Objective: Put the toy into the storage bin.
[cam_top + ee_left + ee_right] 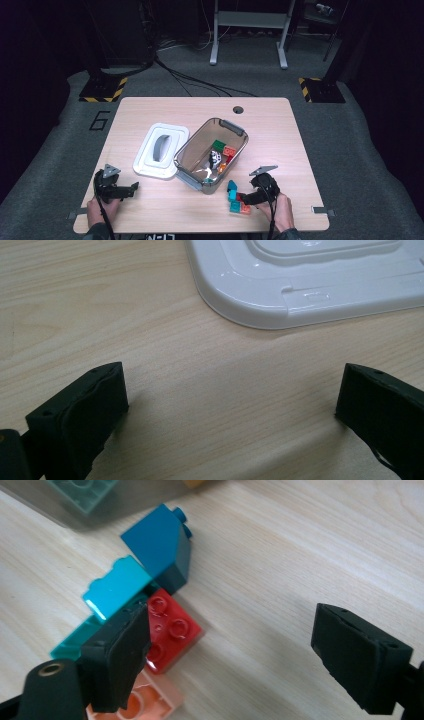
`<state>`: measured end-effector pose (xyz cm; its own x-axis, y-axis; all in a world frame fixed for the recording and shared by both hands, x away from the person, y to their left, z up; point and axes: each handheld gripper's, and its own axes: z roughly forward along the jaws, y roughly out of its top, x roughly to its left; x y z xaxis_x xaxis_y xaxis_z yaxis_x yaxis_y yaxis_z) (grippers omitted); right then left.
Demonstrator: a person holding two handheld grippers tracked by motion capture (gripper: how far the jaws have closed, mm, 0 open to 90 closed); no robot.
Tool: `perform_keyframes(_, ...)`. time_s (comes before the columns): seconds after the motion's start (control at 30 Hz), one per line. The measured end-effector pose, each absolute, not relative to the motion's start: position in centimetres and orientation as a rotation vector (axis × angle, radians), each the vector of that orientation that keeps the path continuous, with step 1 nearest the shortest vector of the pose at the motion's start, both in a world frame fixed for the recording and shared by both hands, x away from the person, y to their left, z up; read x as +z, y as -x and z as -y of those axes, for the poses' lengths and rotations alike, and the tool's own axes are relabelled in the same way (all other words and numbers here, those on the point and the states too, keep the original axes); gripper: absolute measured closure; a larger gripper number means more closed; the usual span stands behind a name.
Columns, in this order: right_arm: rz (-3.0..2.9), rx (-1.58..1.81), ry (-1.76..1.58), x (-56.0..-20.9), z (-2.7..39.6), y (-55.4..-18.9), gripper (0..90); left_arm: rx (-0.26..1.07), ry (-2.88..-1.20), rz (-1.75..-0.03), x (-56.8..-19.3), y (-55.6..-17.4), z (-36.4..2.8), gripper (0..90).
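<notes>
A small heap of bricks [235, 199] lies on the wooden table [280, 130] in front of the bin. Close up it is a dark teal brick [160, 545], a cyan brick [117, 587], a red studded brick [172, 630] and a peach brick [150, 702]. My right gripper [235, 630] is low over the table, open, its left jaw against the red brick's edge and bare wood under the gap. That gripper [244, 199] sits at the heap's right side. My left gripper [232, 385] is open over bare wood, near the front left [133, 188].
A clear grey bin [235, 131] stands mid-table with green, orange and other bricks inside. Its white lid [161, 150] lies flat to its left, and the lid's corner [310, 290] is just beyond my left jaws. The bin wall [60, 515] lies close behind the heap.
</notes>
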<state>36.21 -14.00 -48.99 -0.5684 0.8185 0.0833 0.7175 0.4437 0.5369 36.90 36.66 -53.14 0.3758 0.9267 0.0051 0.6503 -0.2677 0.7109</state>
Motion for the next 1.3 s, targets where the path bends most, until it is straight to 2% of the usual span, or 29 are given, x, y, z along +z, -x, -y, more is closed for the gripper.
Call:
perform_keyframes(0.4,-2.411,0.785,-1.420,-48.7,15.7,-37.1,15.5,0.571,-2.015,-1.355,-53.1,-36.9,-36.7,0.0)
perform_keyframes(0.77,-2.448,0.781,-1.371,-49.2,13.0,-37.0,15.2,0.571,-2.015,-1.354,-53.1,-36.9,-36.7,0.0)
perform_keyframes(0.93,-2.445,0.732,-1.413,-49.7,13.4,-37.1,20.1,0.569,-2.016,-1.354,-53.1,-36.9,-36.7,0.0)
perform_keyframes(1.13,-2.415,0.719,-1.441,-49.4,14.5,-37.1,30.1,0.574,-2.011,-1.354,-53.2,-36.9,-36.6,0.0)
perform_keyframes(1.3,-2.413,0.706,-1.434,-49.5,14.3,-36.9,47.5,0.570,-2.015,-1.354,-53.1,-36.9,-36.7,0.0)
